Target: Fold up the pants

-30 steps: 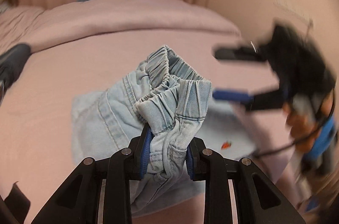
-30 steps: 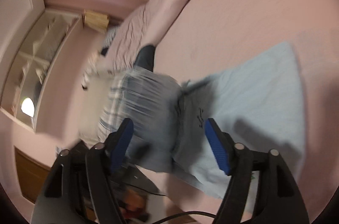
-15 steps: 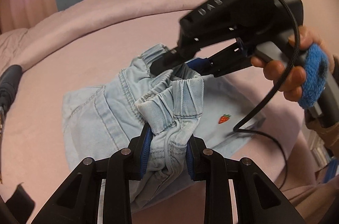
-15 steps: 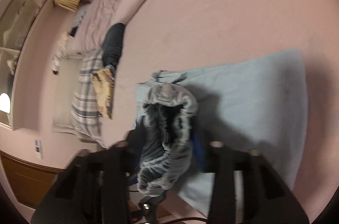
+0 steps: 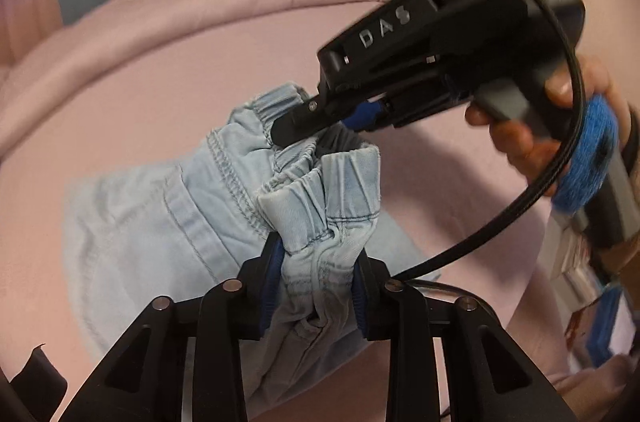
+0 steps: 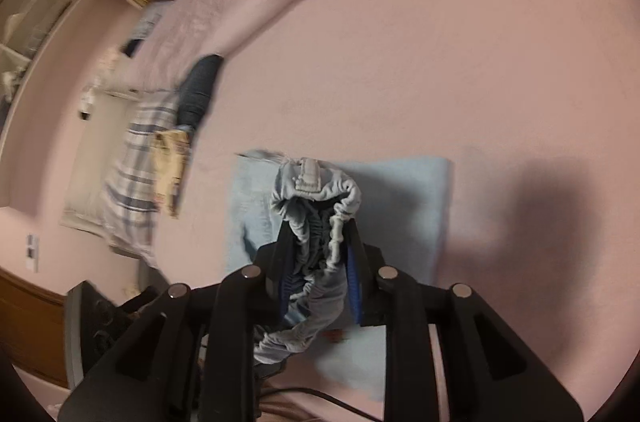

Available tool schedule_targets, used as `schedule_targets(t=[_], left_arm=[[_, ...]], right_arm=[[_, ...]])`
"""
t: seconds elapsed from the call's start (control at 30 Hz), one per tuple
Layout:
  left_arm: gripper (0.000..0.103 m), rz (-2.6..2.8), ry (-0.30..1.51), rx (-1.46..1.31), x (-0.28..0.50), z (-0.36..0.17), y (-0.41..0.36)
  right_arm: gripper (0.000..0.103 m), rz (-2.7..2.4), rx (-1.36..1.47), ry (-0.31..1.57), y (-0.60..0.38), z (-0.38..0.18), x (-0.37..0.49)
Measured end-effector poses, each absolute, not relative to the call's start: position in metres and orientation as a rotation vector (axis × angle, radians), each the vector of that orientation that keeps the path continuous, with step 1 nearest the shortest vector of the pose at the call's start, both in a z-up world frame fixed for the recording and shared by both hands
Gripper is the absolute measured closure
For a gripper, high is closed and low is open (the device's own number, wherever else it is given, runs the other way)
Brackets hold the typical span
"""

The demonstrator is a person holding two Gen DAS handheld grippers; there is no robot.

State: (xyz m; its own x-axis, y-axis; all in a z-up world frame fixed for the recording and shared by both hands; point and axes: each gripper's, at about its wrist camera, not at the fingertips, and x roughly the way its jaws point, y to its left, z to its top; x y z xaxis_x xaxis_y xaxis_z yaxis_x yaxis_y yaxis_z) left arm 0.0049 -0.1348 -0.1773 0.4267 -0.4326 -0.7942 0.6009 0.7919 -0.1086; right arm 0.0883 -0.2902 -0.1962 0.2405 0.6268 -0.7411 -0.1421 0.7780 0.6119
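Note:
Light blue denim pants (image 5: 152, 222) lie partly folded on a pink bed (image 5: 120, 90). My left gripper (image 5: 318, 258) is shut on a bunch of the elastic waistband and holds it raised. My right gripper (image 5: 304, 126) comes in from the right and is shut on the far part of the same waistband. In the right wrist view the right gripper (image 6: 320, 246) pinches the gathered waistband (image 6: 316, 190), with the flat pants (image 6: 400, 206) beneath. The lower part of the pants is hidden behind both grippers.
A rolled pink duvet (image 5: 180, 10) runs along the bed's far side. A dark garment (image 6: 200, 86) and a striped cloth (image 6: 132, 174) lie at the bed's left edge. A black cable (image 5: 520, 198) hangs from the right gripper.
My right gripper has come in from the right, open, and has closed on the far part of the waistband. My left gripper has kept its hold.

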Motion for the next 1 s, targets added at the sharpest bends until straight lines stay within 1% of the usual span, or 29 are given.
schedule_targets(t=[0.07, 0.13, 0.17, 0.2, 0.23, 0.27, 0.3, 0.37, 0.4, 0.43, 0.47, 0.53, 0.57, 0.6, 0.7, 0.8, 0.9, 1.0], left_arm=[[0.065, -0.688, 0.969, 0.134, 0.009, -0.183, -0.133], [0.054, -0.703, 0.994, 0.097, 0.013, -0.182, -0.129], [0.05, -0.713, 1.002, 0.09, 0.013, -0.18, -0.126], [0.044, -0.718, 1.002, 0.085, 0.013, -0.175, -0.122], [0.041, -0.726, 0.995, 0.07, 0.006, -0.169, -0.116], [0.041, -0.745, 0.987, 0.036, 0.004, -0.16, -0.108], [0.04, -0.77, 0.965, -0.009, 0.002, -0.15, -0.096], [0.033, -0.778, 0.912, -0.073, -0.001, -0.136, -0.07], [0.028, -0.746, 0.889, -0.091, 0.001, -0.131, -0.054], [0.027, -0.688, 0.871, -0.099, 0.005, -0.128, -0.039], [0.027, -0.617, 0.864, -0.106, 0.011, -0.128, -0.025], [0.027, -0.488, 0.904, -0.198, 0.03, -0.135, 0.007], [0.028, -0.458, 0.922, -0.264, 0.037, -0.14, 0.018], [0.028, -0.448, 0.926, -0.305, 0.04, -0.144, 0.025], [0.028, -0.419, 0.929, -0.338, 0.058, -0.15, 0.028], [0.028, -0.426, 0.952, -0.303, 0.073, -0.156, 0.014], [0.028, -0.408, 0.991, -0.212, 0.09, -0.171, -0.004], [0.028, -0.371, 1.055, -0.191, 0.108, -0.191, -0.01]], right_arm=[[0.078, 0.523, 0.5, 1.236, -0.297, -0.213, 0.091], [0.074, 0.52, 0.526, 1.225, -0.305, -0.219, 0.09], [0.067, 0.517, 0.53, 1.226, -0.307, -0.22, 0.09], [0.061, 0.509, 0.537, 1.228, -0.31, -0.222, 0.089], [0.058, 0.502, 0.542, 1.226, -0.313, -0.22, 0.088], [0.056, 0.49, 0.537, 1.219, -0.317, -0.217, 0.087], [0.055, 0.481, 0.528, 1.208, -0.324, -0.213, 0.085], [0.055, 0.451, 0.488, 1.156, -0.336, -0.196, 0.078], [0.055, 0.428, 0.445, 1.118, -0.339, -0.185, 0.073], [0.055, 0.427, 0.414, 1.091, -0.34, -0.176, 0.068], [0.056, 0.448, 0.385, 1.063, -0.337, -0.166, 0.063], [0.068, 0.496, 0.345, 1.028, -0.329, -0.152, 0.053], [0.079, 0.52, 0.319, 1.015, -0.321, -0.145, 0.048], [0.083, 0.538, 0.303, 1.008, -0.314, -0.142, 0.045], [0.089, 0.606, 0.251, 1.006, -0.283, -0.136, 0.039], [0.089, 0.654, 0.158, 1.036, -0.246, -0.143, 0.037], [0.089, 0.619, 0.048, 1.094, -0.231, -0.162, 0.031], [0.095, 0.545, -0.027, 1.178, -0.241, -0.197, 0.016]])
